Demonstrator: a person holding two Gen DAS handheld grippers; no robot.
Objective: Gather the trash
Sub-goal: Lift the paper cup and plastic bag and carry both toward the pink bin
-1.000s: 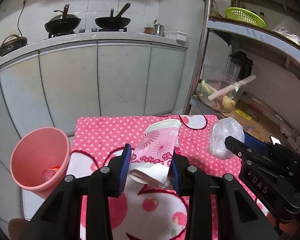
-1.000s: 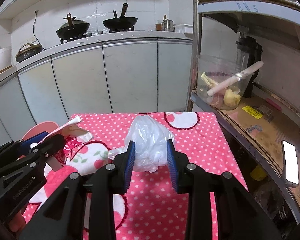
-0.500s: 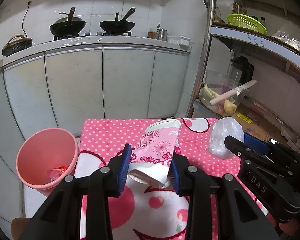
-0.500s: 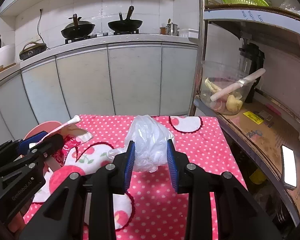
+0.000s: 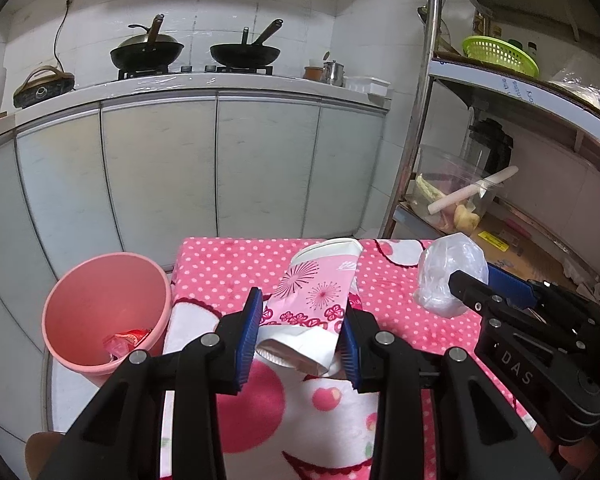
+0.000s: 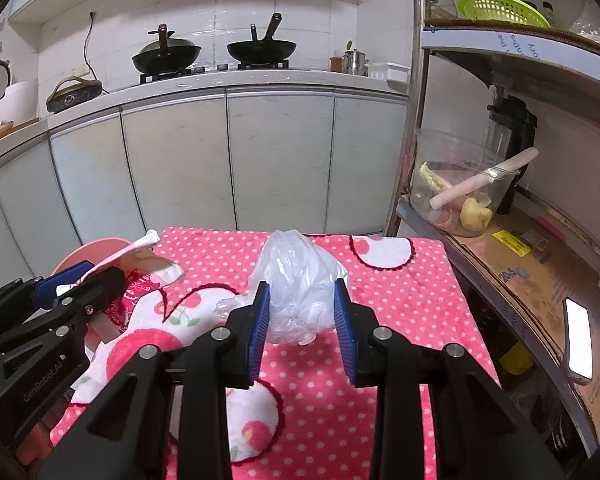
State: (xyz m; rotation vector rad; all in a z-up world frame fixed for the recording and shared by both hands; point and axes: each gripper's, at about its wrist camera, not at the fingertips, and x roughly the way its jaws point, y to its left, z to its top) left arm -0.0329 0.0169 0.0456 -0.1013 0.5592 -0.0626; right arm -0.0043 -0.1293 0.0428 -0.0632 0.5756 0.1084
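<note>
My left gripper (image 5: 300, 332) is shut on a crushed pink paper cup (image 5: 314, 294) with a flower print and holds it above the pink polka-dot tablecloth (image 5: 228, 264). My right gripper (image 6: 302, 320) is shut on a crumpled clear plastic bag (image 6: 298, 280), also held above the cloth. The bag also shows in the left wrist view (image 5: 448, 276), to the right of the cup. The cup shows at the left in the right wrist view (image 6: 140, 258). A pink trash bin (image 5: 100, 312) stands on the floor left of the table with a red wrapper (image 5: 126, 340) inside.
White kitchen cabinets (image 5: 260, 160) with two woks (image 5: 244, 54) on the stove stand behind the table. A metal shelf rack (image 6: 416, 120) on the right holds a clear container (image 6: 460, 188), a green basket (image 6: 500, 8) and a phone (image 6: 578, 336).
Both grippers have risen a little with the cup and the bag still held. The table looks lower and the bin's inside shows more.
</note>
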